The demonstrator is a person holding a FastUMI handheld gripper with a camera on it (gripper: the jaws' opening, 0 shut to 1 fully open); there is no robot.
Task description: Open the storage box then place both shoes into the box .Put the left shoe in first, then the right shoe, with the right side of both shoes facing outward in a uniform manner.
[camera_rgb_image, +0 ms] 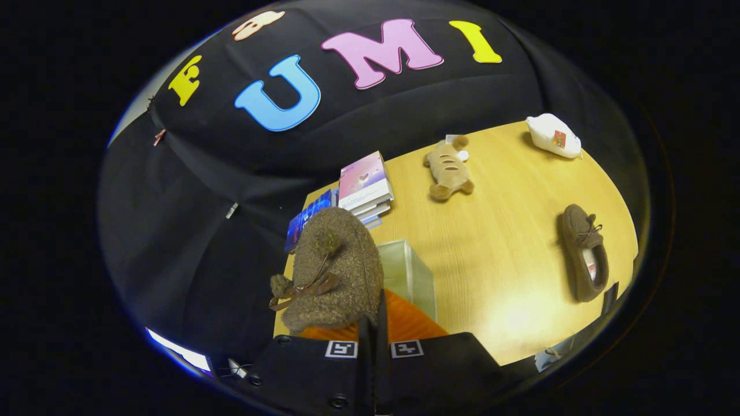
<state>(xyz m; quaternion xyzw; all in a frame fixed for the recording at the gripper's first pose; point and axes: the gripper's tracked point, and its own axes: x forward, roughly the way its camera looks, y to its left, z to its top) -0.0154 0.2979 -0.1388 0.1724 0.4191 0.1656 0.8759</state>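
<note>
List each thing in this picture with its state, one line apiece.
Gripper: shut on held shoe.
Held shoe: lifted, over the box.
Other shoe: lying on the table.
Storage box: open.
Books: stacked, closed.
Plush toy: lying flat.
</note>
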